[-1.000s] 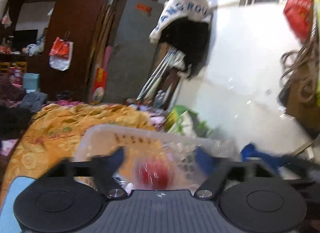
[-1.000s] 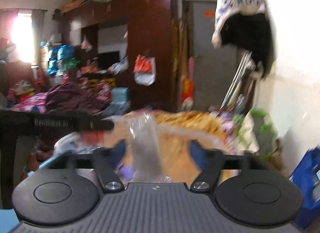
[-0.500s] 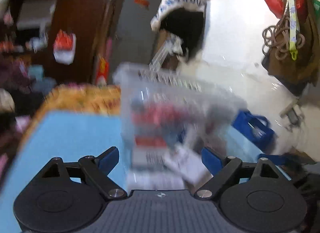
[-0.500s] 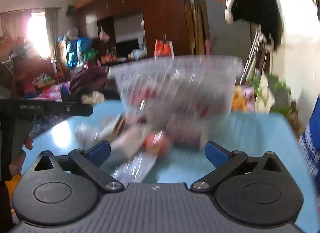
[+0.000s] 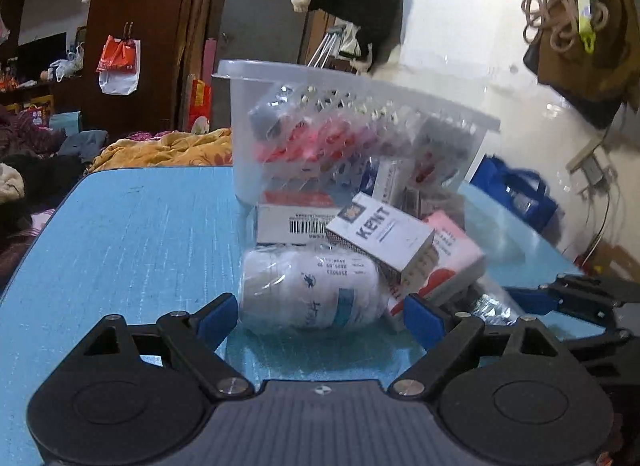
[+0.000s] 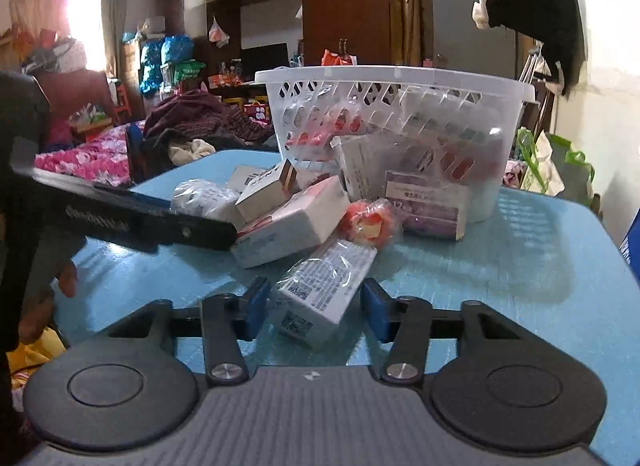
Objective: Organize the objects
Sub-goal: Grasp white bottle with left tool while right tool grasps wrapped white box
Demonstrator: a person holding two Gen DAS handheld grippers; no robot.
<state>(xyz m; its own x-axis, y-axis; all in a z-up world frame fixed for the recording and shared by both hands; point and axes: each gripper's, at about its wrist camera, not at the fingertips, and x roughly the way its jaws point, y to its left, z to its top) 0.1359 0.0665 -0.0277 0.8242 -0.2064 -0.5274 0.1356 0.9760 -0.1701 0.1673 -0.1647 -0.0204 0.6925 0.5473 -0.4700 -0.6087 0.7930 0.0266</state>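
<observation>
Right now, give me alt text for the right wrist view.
The right gripper straddles a plastic-wrapped white box on the blue table, pads not visibly touching. Behind lie more boxes and a white basket.

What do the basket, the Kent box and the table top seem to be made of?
Basket: moulded white plastic, slightly translucent, with perforated walls. Kent box: printed card, going by its sharp folded edges; whether it is film-wrapped I cannot tell. Table: smooth blue top with fine scratches, probably plastic or laminate.
</observation>
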